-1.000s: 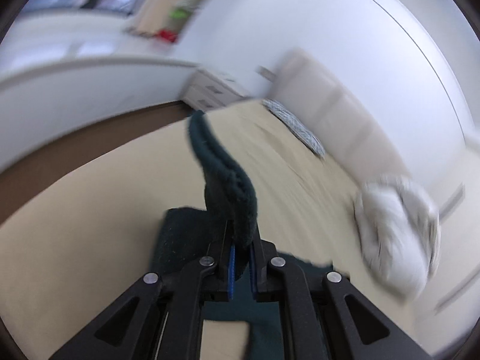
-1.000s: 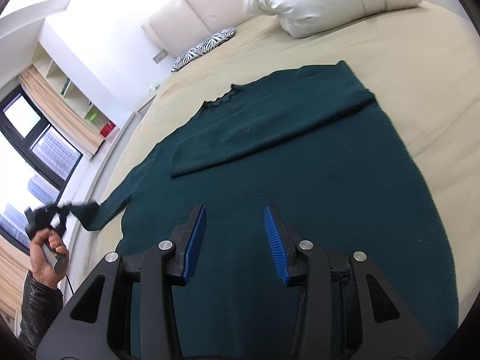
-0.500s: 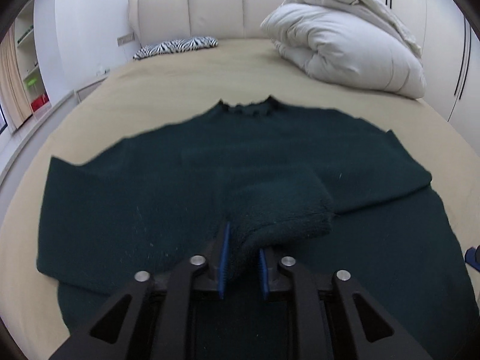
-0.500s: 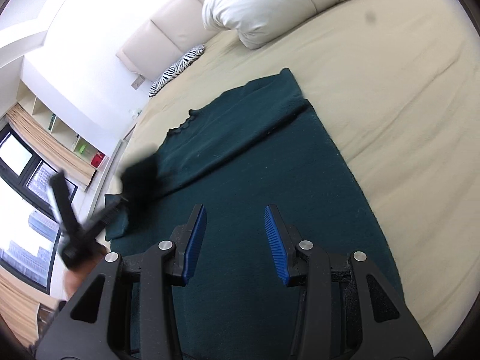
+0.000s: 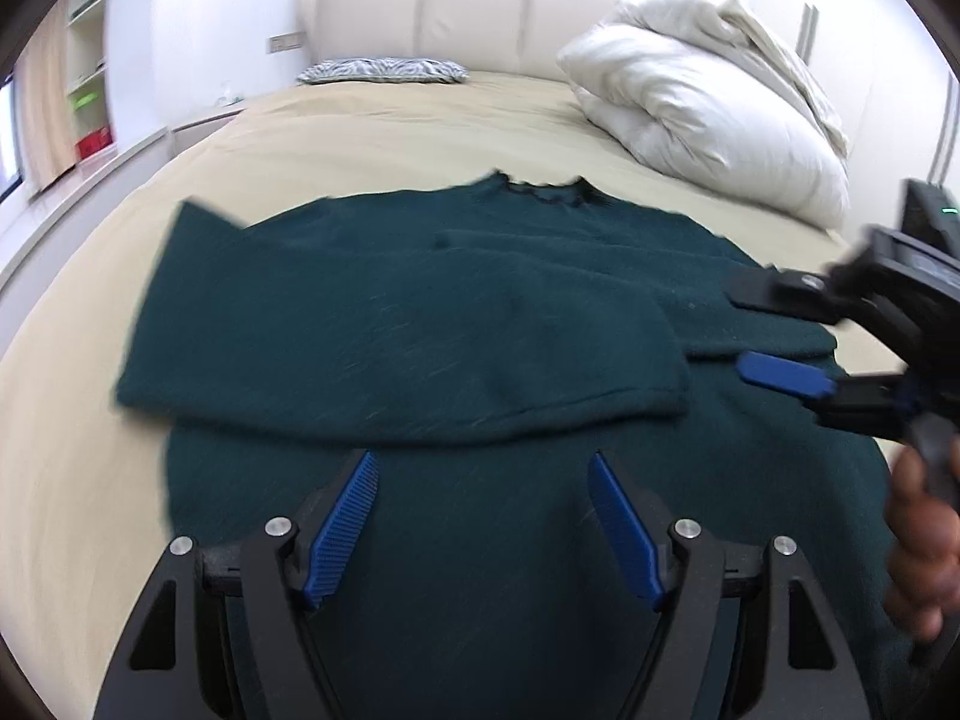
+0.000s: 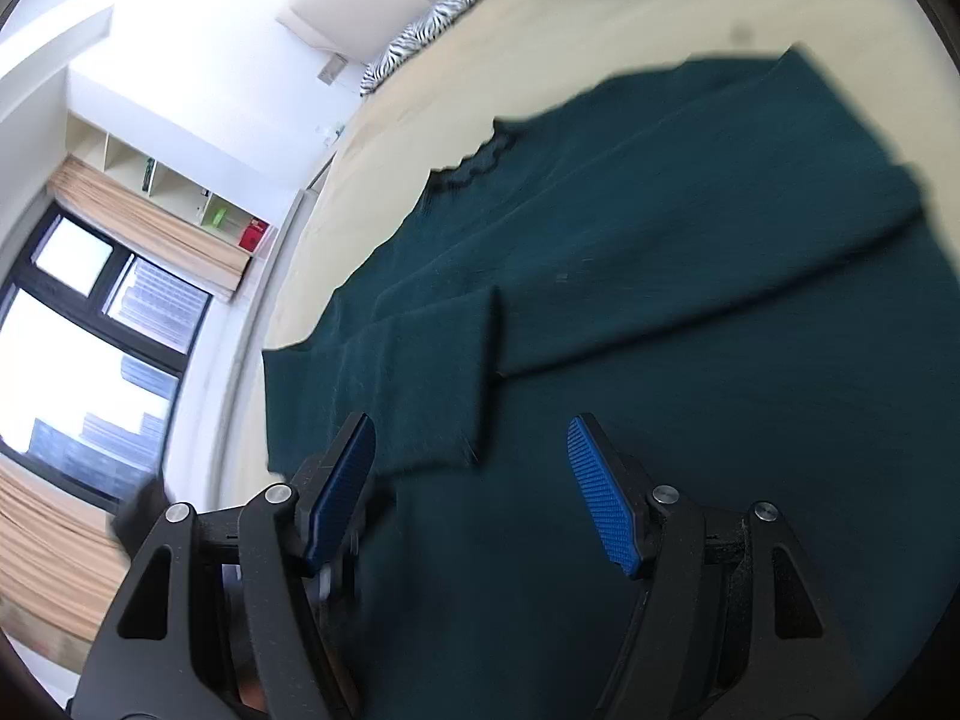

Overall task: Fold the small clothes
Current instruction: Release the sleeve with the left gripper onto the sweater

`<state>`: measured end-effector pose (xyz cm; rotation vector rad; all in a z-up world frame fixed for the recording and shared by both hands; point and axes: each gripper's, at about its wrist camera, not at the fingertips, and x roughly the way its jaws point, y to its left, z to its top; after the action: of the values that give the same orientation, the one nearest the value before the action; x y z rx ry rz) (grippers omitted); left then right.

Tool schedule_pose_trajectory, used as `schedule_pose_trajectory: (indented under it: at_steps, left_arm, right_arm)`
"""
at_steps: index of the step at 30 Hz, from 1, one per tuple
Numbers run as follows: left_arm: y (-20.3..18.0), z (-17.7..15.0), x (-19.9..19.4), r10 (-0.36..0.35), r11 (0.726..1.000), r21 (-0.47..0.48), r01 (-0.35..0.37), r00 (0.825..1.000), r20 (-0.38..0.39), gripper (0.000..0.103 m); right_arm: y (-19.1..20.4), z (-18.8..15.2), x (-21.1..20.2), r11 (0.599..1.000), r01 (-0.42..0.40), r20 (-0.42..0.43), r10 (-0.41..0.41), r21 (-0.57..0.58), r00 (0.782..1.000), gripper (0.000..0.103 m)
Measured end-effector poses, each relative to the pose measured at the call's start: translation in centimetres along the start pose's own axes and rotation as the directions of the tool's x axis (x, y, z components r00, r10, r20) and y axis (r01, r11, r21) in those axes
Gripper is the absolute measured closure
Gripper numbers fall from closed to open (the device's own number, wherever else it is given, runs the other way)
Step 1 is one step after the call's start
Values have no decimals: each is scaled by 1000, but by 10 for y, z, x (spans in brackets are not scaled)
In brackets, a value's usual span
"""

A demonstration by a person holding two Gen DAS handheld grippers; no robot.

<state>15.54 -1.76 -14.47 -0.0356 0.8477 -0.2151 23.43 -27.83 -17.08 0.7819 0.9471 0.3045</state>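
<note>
Both sets of jaws are opening, with nothing between them: the left gripper (image 5: 483,531) hovers just short of the folded-in sleeve (image 5: 420,354), the right gripper (image 6: 471,492) beside its cuff. The dark green sweater (image 5: 510,540) lies flat on the bed (image 5: 390,138). Next, likely, both hands should pinch the hem evenly and fold toward the collar (image 5: 540,192).

Duvet (image 5: 708,102) (bunched), zebra pillow (image 5: 384,71), bed (image 5: 372,138)
</note>
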Motion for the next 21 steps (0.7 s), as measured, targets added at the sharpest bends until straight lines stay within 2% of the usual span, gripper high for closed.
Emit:
schedule_pose_trajectory:
  at_steps: [3, 7, 8, 13, 18, 20, 21]
  left_arm:
    - [23, -8, -7, -10, 997, -71, 10, 1000, -1, 28]
    - [44, -15, -9, -30, 990, -138, 31, 1000, 3, 28]
    - [46, -16, -8, -41, 988, -148, 41, 999, 3, 28]
    - [45, -18, -9, -39, 988, -149, 40, 999, 11, 28]
    - [53, -21, -15, -64, 980, -185, 70, 997, 39, 30]
    - [59, -21, -19, -78, 973, -213, 88, 995, 56, 31]
    - [64, -20, -21, -83, 967, -236, 95, 995, 60, 31]
  right_arm:
    - [1, 10, 28, 1000, 0, -43, 1, 29, 999, 39]
    - [9, 7, 55, 999, -6, -107, 9, 35, 994, 58]
    - [14, 5, 57, 1000, -8, -111, 10, 17, 994, 60]
    - [36, 2, 60, 999, -21, -98, 18, -24, 995, 60]
    - [24, 13, 79, 999, 19, -129, -15, 31, 992, 60]
    - [25, 13, 79, 999, 40, -127, -39, 9, 991, 79]
    - [30, 13, 79, 999, 45, -124, -47, -19, 991, 84]
